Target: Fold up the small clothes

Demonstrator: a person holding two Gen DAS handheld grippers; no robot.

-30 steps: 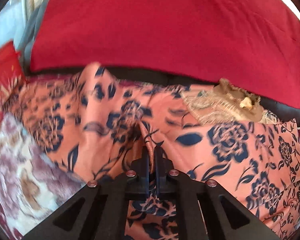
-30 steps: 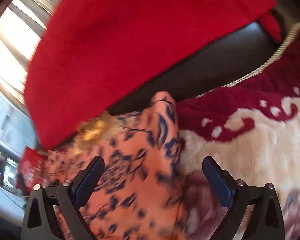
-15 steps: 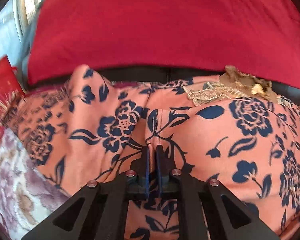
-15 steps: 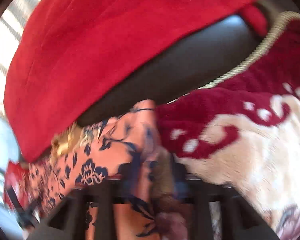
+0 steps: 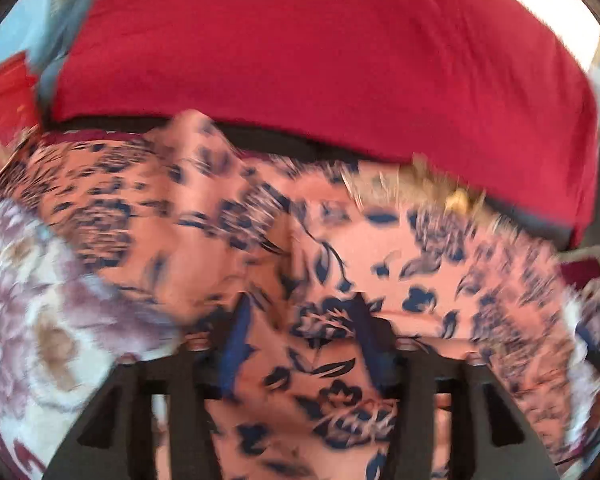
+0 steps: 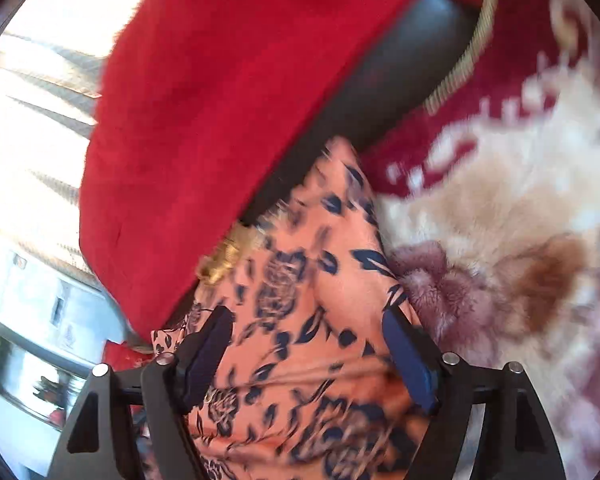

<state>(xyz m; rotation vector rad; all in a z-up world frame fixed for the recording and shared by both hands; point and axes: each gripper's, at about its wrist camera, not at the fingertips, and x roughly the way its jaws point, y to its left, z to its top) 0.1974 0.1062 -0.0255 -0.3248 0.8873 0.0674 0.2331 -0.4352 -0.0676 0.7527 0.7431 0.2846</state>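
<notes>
Left gripper [image 5: 300, 320] just opened, angled down — floral garment [image 5: 380, 248] between jaws

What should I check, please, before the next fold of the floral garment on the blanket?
1. Left claw released: ok, its jaws have just been opening and stand apart, fabric loose between them.
2. Right claw open over the floral garment: ok, pads not pressing.
3. Garment flat: not ok, a ridge stands up.
4. Garment on the blanket: ok.
5. Gold trim clear of the red cloth: cannot tell.
</notes>
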